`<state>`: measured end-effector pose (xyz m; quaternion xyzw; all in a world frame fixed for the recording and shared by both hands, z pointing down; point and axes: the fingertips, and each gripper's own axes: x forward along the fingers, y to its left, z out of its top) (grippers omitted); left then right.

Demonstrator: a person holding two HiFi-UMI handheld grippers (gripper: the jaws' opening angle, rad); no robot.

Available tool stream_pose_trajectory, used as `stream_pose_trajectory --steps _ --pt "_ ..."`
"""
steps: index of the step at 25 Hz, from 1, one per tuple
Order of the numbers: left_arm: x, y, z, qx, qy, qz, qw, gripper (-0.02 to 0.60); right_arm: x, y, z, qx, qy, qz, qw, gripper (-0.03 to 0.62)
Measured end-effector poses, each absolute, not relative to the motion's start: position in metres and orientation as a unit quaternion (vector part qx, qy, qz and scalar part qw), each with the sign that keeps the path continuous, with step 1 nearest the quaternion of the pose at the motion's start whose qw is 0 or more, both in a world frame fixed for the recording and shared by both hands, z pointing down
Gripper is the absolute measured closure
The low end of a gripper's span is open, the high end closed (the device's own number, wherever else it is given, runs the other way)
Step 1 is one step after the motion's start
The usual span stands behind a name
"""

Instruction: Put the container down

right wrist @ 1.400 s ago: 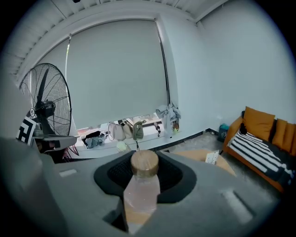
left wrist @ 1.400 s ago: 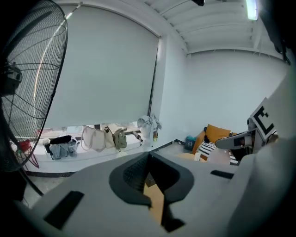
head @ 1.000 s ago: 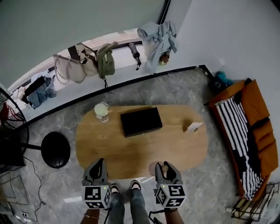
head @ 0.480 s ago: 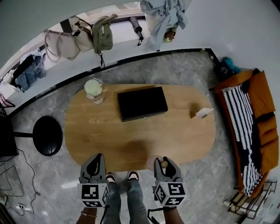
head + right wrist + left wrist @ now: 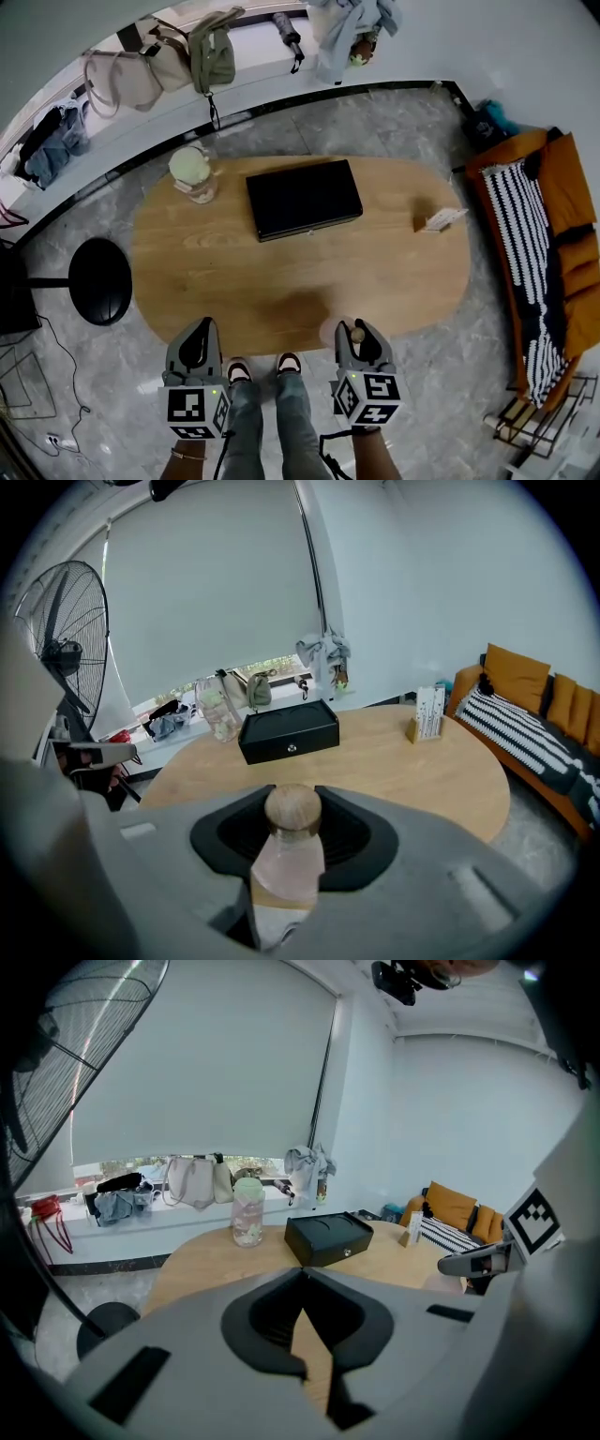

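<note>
- The pink container (image 5: 287, 860) is gripped by the right claw (image 5: 292, 799) at the near edge of the table (image 5: 281, 272).
- Nothing is held by the left claw (image 5: 302, 1274); it is closed.

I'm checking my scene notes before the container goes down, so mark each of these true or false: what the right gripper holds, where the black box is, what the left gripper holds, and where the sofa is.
1. The right gripper holds a small pink bottle with a round wooden stopper. True.
2. The black rectangular box sits on the floor. False: it lies on the oval wooden table.
3. The left gripper grips the clear bottle with a pale green lid. False: that bottle stands on the table, and the left gripper holds nothing.
4. In the head view, an orange sofa stands to the right of the table. True.
</note>
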<state>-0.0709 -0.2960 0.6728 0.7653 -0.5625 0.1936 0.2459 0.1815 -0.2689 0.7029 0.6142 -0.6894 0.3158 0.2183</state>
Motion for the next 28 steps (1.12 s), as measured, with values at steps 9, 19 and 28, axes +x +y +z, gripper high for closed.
stream_pose_trajectory --steps 9,19,28 --pt "-0.074 -0.288 0.689 0.756 -0.569 0.201 0.254 0.584 0.197 -0.277 0.736 0.616 -0.683 0.316 0.232 0.461" --pt "-0.073 -0.283 0.695 0.752 -0.574 0.200 0.255 0.584 0.208 -0.286 0.758 0.620 -0.675 0.326 0.231 0.461" --pt "-0.073 -0.279 0.701 0.749 -0.576 0.203 0.258 0.584 0.211 -0.284 0.772 0.618 -0.672 0.333 0.235 0.461"
